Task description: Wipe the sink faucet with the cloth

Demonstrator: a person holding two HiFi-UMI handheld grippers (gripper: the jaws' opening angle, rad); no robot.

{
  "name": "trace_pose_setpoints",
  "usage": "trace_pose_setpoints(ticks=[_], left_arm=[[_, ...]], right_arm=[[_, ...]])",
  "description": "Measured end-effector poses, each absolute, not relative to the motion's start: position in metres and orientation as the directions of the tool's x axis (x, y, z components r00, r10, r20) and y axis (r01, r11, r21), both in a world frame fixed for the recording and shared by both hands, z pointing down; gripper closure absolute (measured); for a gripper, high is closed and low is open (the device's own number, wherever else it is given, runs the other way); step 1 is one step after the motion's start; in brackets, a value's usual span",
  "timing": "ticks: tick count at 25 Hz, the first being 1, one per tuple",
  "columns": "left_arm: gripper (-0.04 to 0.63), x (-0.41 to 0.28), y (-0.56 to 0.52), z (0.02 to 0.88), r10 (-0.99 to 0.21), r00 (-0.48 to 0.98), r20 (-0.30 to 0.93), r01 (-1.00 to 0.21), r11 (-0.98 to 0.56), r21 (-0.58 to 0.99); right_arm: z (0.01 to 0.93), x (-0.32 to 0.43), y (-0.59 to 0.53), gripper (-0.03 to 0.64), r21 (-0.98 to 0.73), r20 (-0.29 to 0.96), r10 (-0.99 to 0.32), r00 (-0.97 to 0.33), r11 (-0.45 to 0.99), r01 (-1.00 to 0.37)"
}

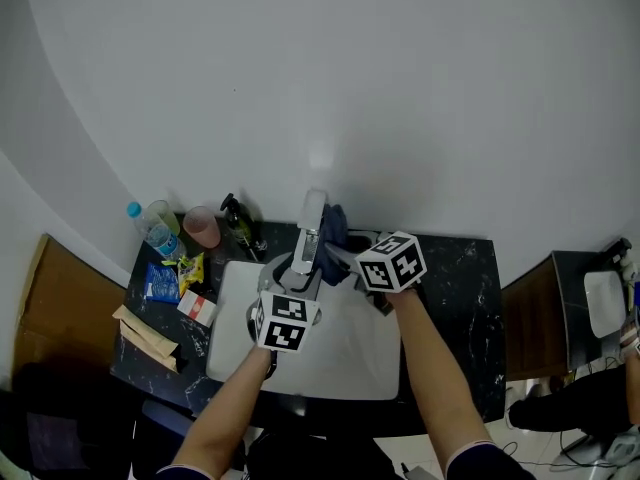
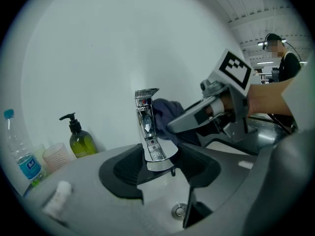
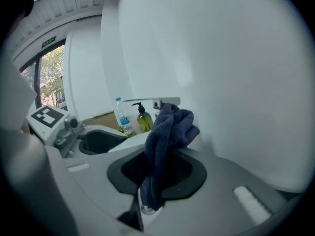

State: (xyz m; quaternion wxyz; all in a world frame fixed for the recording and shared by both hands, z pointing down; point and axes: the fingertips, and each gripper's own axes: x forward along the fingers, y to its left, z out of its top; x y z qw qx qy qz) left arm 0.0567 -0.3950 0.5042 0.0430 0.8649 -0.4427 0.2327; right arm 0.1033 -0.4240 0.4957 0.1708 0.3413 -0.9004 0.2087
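A chrome faucet (image 1: 309, 230) stands at the back of the white sink (image 1: 345, 363). My left gripper (image 1: 297, 278) is at its base. In the left gripper view both jaws of the left gripper (image 2: 160, 168) close in on the faucet (image 2: 147, 127) at the spout. My right gripper (image 1: 345, 256) is shut on a dark blue cloth (image 1: 333, 230). The cloth (image 2: 167, 113) presses on the faucet's right side, near the top. In the right gripper view the cloth (image 3: 170, 132) hangs bunched between the jaws of the right gripper (image 3: 160, 173) and hides most of the faucet.
A green soap bottle (image 1: 238, 226), a pink cup (image 1: 202, 228), a water bottle (image 1: 155, 230) and snack packets (image 1: 162, 282) crowd the black counter (image 1: 460, 298) left of the sink. A white wall stands close behind the faucet. The drain (image 2: 180, 211) lies below the spout.
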Motion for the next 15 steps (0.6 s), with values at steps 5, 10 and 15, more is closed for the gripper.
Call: trace_pose_setpoints(ticks=[5, 10, 15], left_arm=[[0.370, 0.051, -0.386, 0.495, -0.742, 0.518, 0.425, -0.798, -0.598, -0.072], [0.370, 0.033, -0.351, 0.480, -0.766, 0.510, 0.390, -0.825, -0.564, -0.028], [0.414, 0.036, -0.309, 0.426, -0.765, 0.595, 0.247, -0.794, -0.608, 0.030]], right_arm=[[0.443, 0.109, -0.389, 0.545, -0.229, 0.320, -0.579, -0.750, 0.720, -0.655], [0.398, 0.117, -0.350, 0.543, -0.180, 0.151, -0.630, -0.761, 0.740, -0.648], [0.371, 0.124, -0.315, 0.543, -0.133, 0.035, -0.685, -0.728, 0.719, -0.683]])
